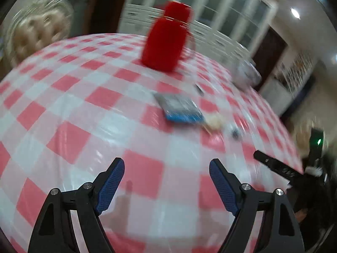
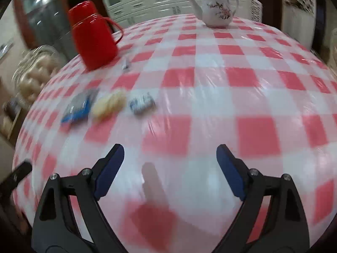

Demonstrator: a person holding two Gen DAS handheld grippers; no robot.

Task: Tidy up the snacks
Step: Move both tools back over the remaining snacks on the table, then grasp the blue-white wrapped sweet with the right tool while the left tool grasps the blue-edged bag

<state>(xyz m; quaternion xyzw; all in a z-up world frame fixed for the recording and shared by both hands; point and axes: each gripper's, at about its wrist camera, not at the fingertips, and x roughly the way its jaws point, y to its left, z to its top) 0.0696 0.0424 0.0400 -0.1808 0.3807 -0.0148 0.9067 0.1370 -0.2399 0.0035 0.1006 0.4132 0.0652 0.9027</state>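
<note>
I can read nothing here. The blue packet (image 2: 78, 108) ahead and to the left of my right gripper (image 2: 170, 169) has pale print on its face, but it is smeared past reading. The small blue-and-white wrapper (image 2: 141, 103), just left of straight ahead of that gripper, carries dark blue marks that could be characters; I cannot make them out. From my left gripper (image 1: 166, 184) the blue packet lies ahead, slightly right, just as blurred. The white teapot (image 2: 218, 10) far ahead bears a painted blossom sprig, no lettering.
</note>
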